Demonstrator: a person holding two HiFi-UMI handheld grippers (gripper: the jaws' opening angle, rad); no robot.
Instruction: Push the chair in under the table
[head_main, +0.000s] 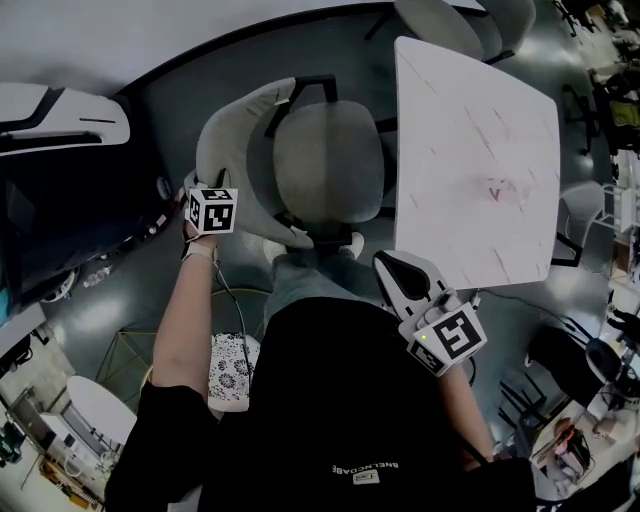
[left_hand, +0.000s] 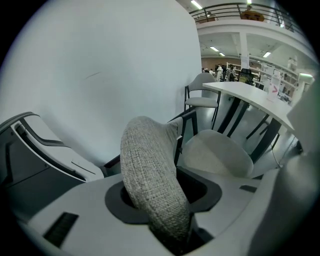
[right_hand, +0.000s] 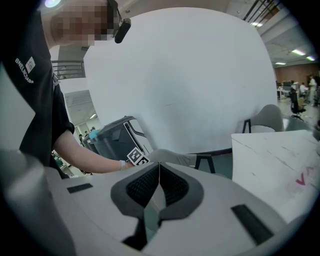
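Left gripper (head_main: 203, 192): on the side of the chair away from the white square-topped table (head_main: 470, 150), pointing steeply down. Jaws partly spread and pinching the top rim of the grey woven-fabric curved backrest (left_hand: 152, 180), one pad on each face of it. Bare left forearm stretched forward from the black-shirted torso. White cuff at the wrist, marker cube uppermost.

Grey upholstered chair with black frame (head_main: 330, 165): left of the table, upright on the dark floor (head_main: 180, 320).
- Seat facing the table, backrest on the side away from it.
- Long axis, back to front, roughly square to the table's left edge.
- Front of the seat just beside that edge, not under the top.

Right gripper (head_main: 392, 270): at the table's near left corner, just beside the edge and clear of the chair. Tilted slightly down, pointing away from the body along the table's left edge. Jaws pressed together, nothing between them. Right hand close to the torso, forearm drawn back, marker cube toward the body.

Second pale grey chair (head_main: 440, 25): beyond the table's far edge, well apart from both grippers.
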